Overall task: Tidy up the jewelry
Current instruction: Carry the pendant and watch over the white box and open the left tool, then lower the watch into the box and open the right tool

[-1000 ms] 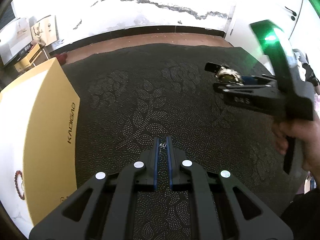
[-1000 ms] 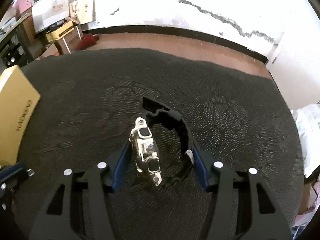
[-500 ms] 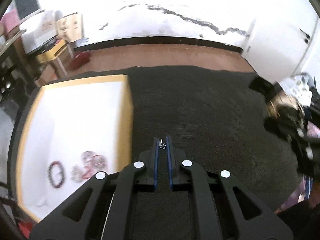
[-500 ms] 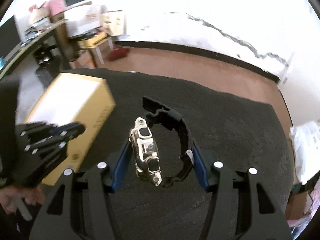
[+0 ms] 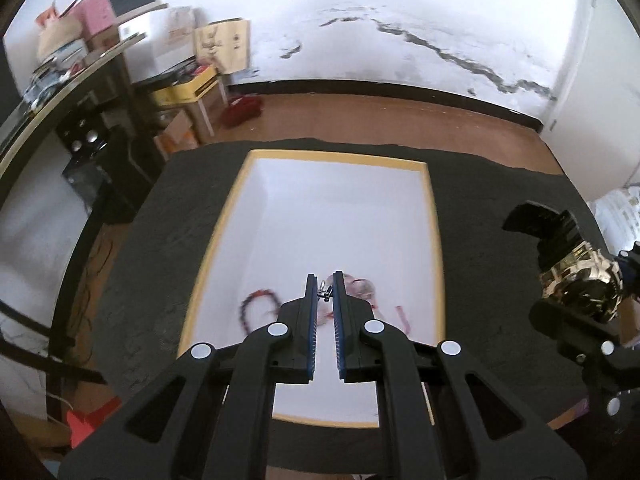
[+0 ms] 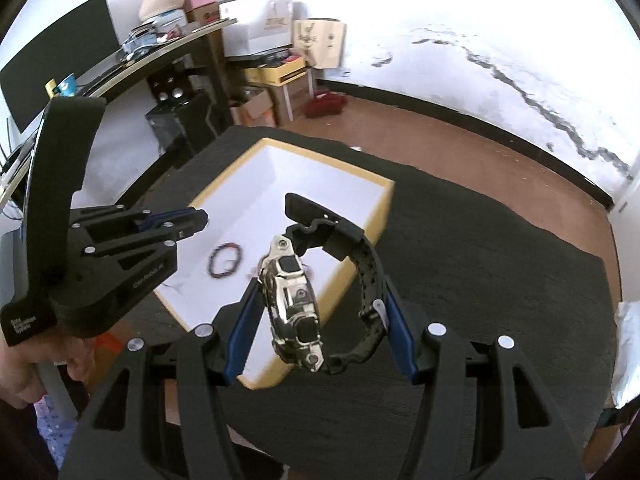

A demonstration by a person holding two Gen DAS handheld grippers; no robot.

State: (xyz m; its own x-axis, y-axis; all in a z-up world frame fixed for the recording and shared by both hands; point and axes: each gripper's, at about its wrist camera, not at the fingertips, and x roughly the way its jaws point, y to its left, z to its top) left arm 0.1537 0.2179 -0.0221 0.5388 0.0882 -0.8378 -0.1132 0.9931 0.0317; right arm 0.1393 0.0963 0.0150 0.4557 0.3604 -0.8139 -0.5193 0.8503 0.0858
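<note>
Bead bracelet (image 5: pixel 259 305) inside white-lined box (image 5: pixel 434 248); watch (image 6: pixel 294 312) in right gripper (image 6: pixel 320 334)

Left claw (image 6: pixel 202 216) handle: small white print, unreadable.

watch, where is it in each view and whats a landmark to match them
Left wrist: watch at the far right edge, held in the right tongs.
Right wrist: watch at centre, between the tongs' blue pads.
Shared landmark: the yellow-rimmed white box, with a dark bead bracelet inside.
</note>
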